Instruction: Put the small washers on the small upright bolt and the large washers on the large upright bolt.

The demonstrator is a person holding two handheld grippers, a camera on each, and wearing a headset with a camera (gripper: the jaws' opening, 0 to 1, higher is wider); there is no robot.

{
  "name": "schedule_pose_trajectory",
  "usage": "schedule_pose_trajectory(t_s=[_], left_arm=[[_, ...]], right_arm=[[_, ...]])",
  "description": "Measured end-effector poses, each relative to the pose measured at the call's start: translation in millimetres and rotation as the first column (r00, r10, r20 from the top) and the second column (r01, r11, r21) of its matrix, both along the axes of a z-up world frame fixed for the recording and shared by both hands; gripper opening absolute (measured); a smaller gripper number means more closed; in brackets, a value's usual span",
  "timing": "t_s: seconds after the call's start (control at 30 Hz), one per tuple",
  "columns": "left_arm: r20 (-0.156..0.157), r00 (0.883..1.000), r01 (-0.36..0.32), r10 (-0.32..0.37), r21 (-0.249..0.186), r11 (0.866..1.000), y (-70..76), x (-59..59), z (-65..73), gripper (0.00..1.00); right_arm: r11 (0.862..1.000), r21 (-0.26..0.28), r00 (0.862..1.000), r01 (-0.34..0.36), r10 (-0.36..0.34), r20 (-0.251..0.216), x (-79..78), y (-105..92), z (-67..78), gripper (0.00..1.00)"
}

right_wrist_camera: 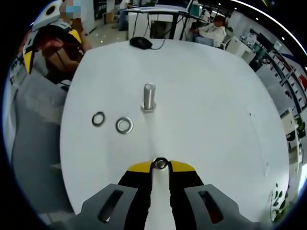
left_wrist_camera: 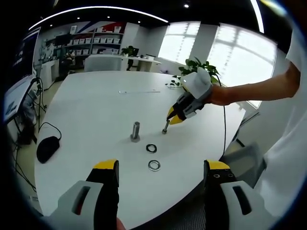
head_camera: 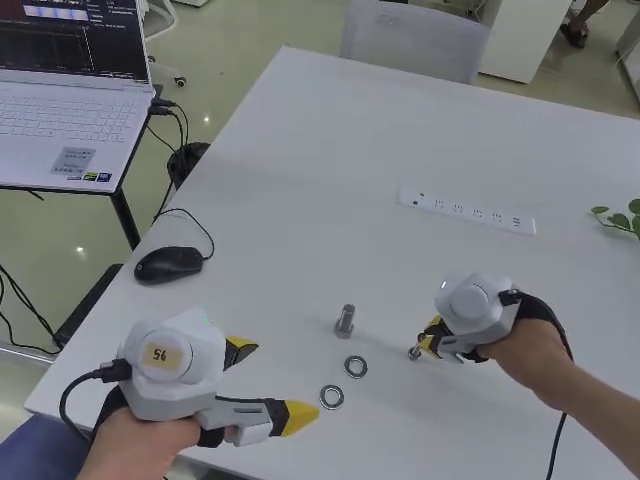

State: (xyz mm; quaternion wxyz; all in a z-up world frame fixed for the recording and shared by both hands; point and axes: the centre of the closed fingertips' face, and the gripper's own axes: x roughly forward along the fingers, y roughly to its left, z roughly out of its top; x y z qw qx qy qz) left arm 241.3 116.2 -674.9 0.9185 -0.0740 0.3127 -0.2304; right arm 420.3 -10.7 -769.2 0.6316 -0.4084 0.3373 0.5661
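Observation:
The large upright bolt [head_camera: 345,320] [left_wrist_camera: 135,131] [right_wrist_camera: 148,97] stands mid-table. Two loose washers [head_camera: 355,366] [head_camera: 332,396] lie flat in front of it, also in the left gripper view [left_wrist_camera: 151,148] [left_wrist_camera: 154,166] and the right gripper view [right_wrist_camera: 124,125] [right_wrist_camera: 98,118]. The small upright bolt [head_camera: 414,352] [left_wrist_camera: 165,128] stands to the right. My right gripper [head_camera: 428,345] [left_wrist_camera: 171,115] [right_wrist_camera: 160,165] is at its top, shut on what looks like a small washer [right_wrist_camera: 160,164]. My left gripper [head_camera: 268,382] [left_wrist_camera: 162,165] [right_wrist_camera: 50,45] hangs open near the table's front edge, holding nothing.
A black mouse [head_camera: 168,263] with its cable lies at the table's left edge. A white power strip [head_camera: 467,210] lies at the back right, with plant leaves [head_camera: 625,215] beyond it. A laptop [head_camera: 70,90] sits on a stand to the left, and a chair [head_camera: 415,35] behind the table.

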Motion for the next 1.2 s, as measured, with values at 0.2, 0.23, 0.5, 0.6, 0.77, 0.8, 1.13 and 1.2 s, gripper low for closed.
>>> schedule_pose_trajectory(t_s=[0.2,0.23,0.5,0.6,0.77,0.8,1.13,1.2], left_arm=[[0.000,1.000,-0.002,0.002,0.000,1.000,0.5,0.2,-0.7,0.71],[0.001,1.000,-0.002,0.002,-0.001,1.000,0.5,0.3,-0.9,0.71],[-0.002,1.000,-0.013,0.013,-0.004,1.000,2.8,-3.5,-1.2,0.71],[-0.004,1.000,-0.018,0.018,-0.003,1.000,4.2,-4.4,-2.1,0.71],[-0.003,1.000,-0.024,0.024,-0.008,1.000,5.2,-5.1,-2.4,0.71],[-0.003,1.000,-0.025,0.025,-0.008,1.000,5.4,-5.3,-3.0,0.71],[-0.003,0.999,-0.032,0.032,-0.013,0.999,7.6,-5.7,-4.9,0.71],[-0.003,0.999,-0.034,0.033,-0.014,0.999,8.6,-5.8,-5.6,0.71]], right_arm=[[1.000,-0.006,1.000,-0.007,0.007,-0.002,-0.6,1.8,-3.3,0.14],[1.000,-0.009,1.000,-0.007,0.007,-0.002,-0.3,1.4,-4.4,0.14],[1.000,-0.023,1.000,0.001,-0.001,-0.015,1.6,0.5,-11.6,0.14],[1.000,-0.027,1.000,0.005,-0.006,-0.024,1.1,0.6,-14.4,0.14],[0.999,-0.035,0.999,0.010,-0.011,-0.033,-0.6,0.7,-20.8,0.14],[0.999,-0.037,0.999,0.012,-0.013,-0.034,0.2,0.7,-23.0,0.14],[0.999,-0.035,0.998,0.035,-0.036,-0.055,0.8,5.0,-31.5,0.14],[0.998,-0.030,0.997,0.046,-0.048,-0.065,1.1,5.5,-32.8,0.15]])
